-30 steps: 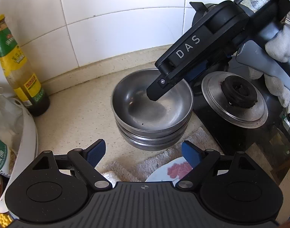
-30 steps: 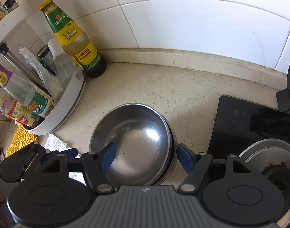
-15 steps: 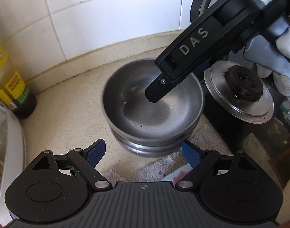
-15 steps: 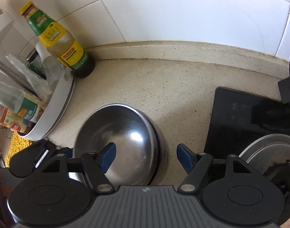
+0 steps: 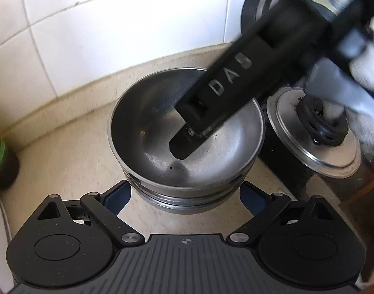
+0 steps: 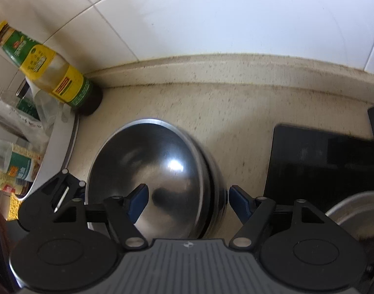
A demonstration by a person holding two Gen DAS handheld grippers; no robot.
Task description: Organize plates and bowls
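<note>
A stack of steel bowls (image 5: 187, 171) stands on the beige counter near the tiled wall; it also shows in the right wrist view (image 6: 157, 166). My left gripper (image 5: 184, 193) is open, its blue pads either side of the stack's near side, empty. My right gripper (image 6: 187, 197) is open, one blue pad inside the top bowl and the other outside the stack's right wall. In the left wrist view the right gripper's black body (image 5: 226, 93) reaches down into the top bowl from the upper right.
A steel pot lid with a black knob (image 5: 316, 127) sits on a black cooktop (image 6: 321, 161) right of the bowls. A yellow-green sauce bottle (image 6: 52, 73) and a white rack of condiments (image 6: 52, 147) stand left. The tiled wall is close behind.
Both grippers moved forward and down toward the bowl stack. The right gripper dropped so its pads straddle the stack's right wall. The towel and flowered plate left the left wrist view.
</note>
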